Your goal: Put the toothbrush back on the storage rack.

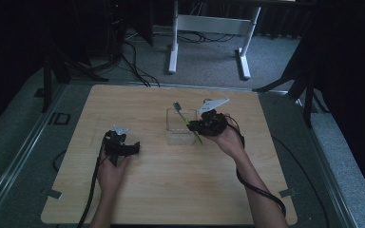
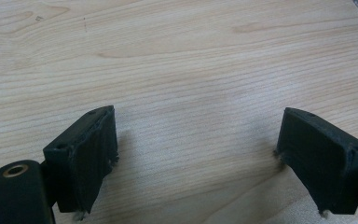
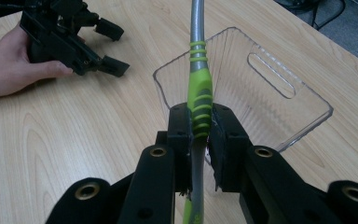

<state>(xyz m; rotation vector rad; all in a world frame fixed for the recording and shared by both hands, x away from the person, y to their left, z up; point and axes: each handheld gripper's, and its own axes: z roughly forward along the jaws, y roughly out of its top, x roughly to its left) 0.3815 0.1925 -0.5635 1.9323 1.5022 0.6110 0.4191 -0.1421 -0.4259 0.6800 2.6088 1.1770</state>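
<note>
right gripper (image 3: 200,135), jaws clamping a green-grey toothbrush (image 3: 199,93) over the clear bin (image 3: 307,126), is nearing release; left gripper (image 2: 196,158) is resting open on the table (image 2: 177,60).

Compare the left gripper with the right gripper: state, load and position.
The left gripper has its jaws wide apart with nothing between them; the right gripper is shut on a green and grey toothbrush. The left rests on bare table; the right is at a clear plastic bin. Both have black jaws.
</note>
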